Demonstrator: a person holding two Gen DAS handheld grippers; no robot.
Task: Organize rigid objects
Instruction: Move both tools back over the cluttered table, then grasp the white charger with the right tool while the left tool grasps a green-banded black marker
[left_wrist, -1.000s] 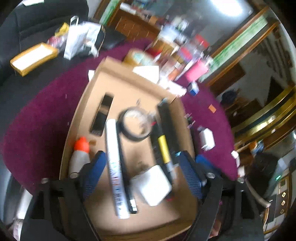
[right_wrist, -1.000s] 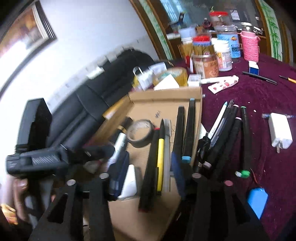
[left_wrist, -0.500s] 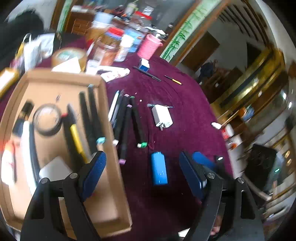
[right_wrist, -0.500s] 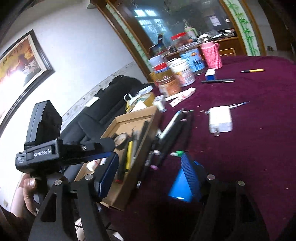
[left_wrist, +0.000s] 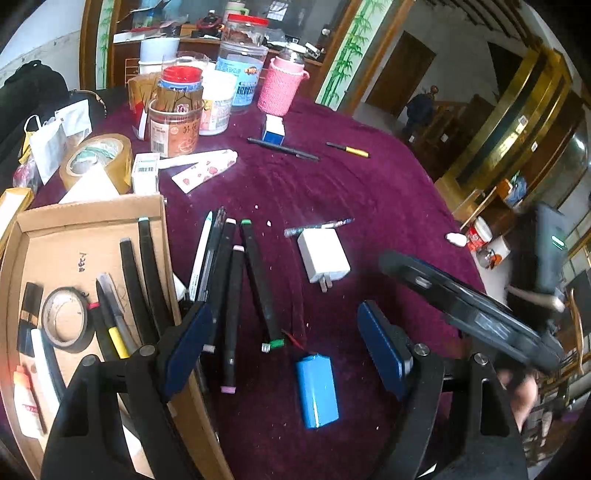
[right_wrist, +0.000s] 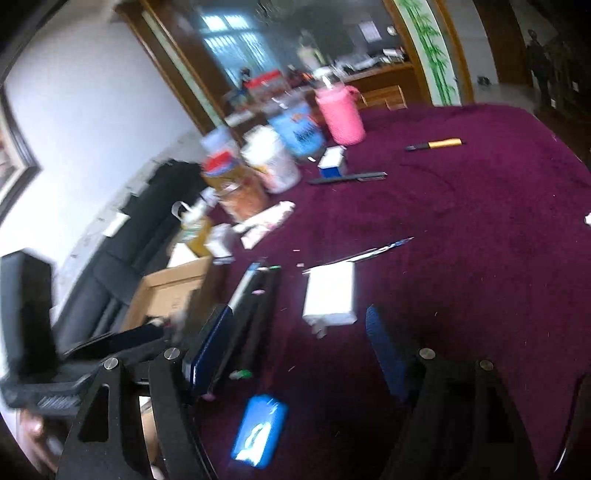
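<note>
Blue battery pack (left_wrist: 317, 389) lies flat on the purple tablecloth (left_wrist: 369, 192), loose, near the bottom of the left wrist view. It sits between the two blue pads of the left gripper (left_wrist: 286, 350) and a bit below them, touching neither. Left jaws wide apart, nothing held.

Just left of the pack: a bundle of black markers (left_wrist: 236, 288) on the cloth, roughly parallel, caps coloured (green, pink, white), with a white pen (left_wrist: 199, 254) alongside. The left pad overlaps the bundle's lower ends in view; contact can't be told.

White charger plug (left_wrist: 323, 254) lies above the pack, prongs pointing down toward it, apart from it. A thin patterned pen (left_wrist: 319, 226) sits just behind the charger.

Cardboard tray (left_wrist: 92, 214) at left, its edge beside the markers. Inside: black markers, a yellow-barrelled pen (left_wrist: 116, 338), a roll of black tape (left_wrist: 66, 319), white items at the lower left.

Right wrist view is blurred. Right gripper (right_wrist: 299, 341) has its jaws wide too, having just been opening; nothing between the pads. Charger (right_wrist: 330, 293) is just above the gap, blue pack (right_wrist: 260, 432) below and left of it, markers (right_wrist: 255, 314) behind the left pad.

Far side of the table: jars, a pink knit-covered bottle (left_wrist: 282, 85), brown packing tape (left_wrist: 98, 158), a small blue-and-white box (left_wrist: 273, 129), a black pen (left_wrist: 282, 148), a yellow-capped pen (left_wrist: 347, 149).
</note>
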